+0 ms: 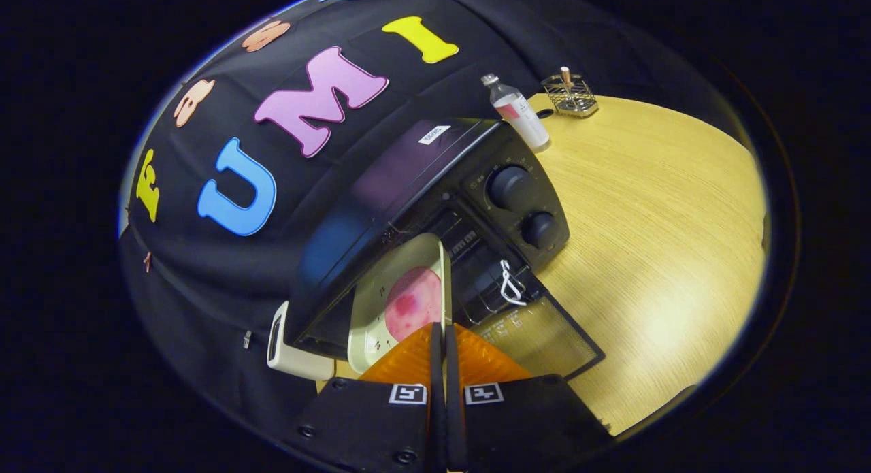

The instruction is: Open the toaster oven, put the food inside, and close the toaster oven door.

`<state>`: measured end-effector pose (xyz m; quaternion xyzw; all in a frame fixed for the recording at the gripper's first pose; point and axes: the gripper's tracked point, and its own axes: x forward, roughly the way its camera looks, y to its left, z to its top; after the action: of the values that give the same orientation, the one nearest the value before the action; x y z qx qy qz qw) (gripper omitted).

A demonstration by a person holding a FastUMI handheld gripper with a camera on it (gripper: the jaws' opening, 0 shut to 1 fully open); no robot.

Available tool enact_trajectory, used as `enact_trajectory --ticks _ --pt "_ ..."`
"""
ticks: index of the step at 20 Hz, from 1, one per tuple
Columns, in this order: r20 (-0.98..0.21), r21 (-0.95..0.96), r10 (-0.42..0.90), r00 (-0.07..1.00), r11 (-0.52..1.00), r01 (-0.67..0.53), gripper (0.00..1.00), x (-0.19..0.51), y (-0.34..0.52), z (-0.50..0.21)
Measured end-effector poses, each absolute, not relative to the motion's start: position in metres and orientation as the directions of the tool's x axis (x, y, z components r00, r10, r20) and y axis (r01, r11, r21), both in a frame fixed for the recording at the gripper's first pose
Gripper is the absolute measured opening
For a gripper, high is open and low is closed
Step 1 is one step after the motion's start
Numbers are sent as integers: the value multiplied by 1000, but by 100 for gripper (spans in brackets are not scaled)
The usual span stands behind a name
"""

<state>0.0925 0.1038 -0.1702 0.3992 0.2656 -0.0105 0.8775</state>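
At the toaster oven's [435, 207] open mouth, the claw [446, 344] pinched the plate's [398, 303] rim, fingers pressed together, carrying the food [413, 301] in level.

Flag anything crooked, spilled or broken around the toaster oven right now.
Nothing is spilled or visibly broken. The tray of food sits half inside the open toaster oven, its rim pinched by the gripper, jaws shut on it. The bottle stands upright beyond the oven.
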Motion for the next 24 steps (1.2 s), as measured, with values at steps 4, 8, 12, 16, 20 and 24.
enact_trajectory --ticks 4,8,12,16,20,24 --pt "-453 714 164 876 656 246 6 122 120 -178" --pt "-458 708 127 880 651 274 6 144 124 -186" --pt "-515 675 108 850 663 324 6 150 124 -199" --pt "-511 667 127 850 683 298 16 145 129 -198" --pt "-511 633 161 844 735 243 74 124 130 -193" --pt "-518 569 206 830 808 154 89 85 140 -187"
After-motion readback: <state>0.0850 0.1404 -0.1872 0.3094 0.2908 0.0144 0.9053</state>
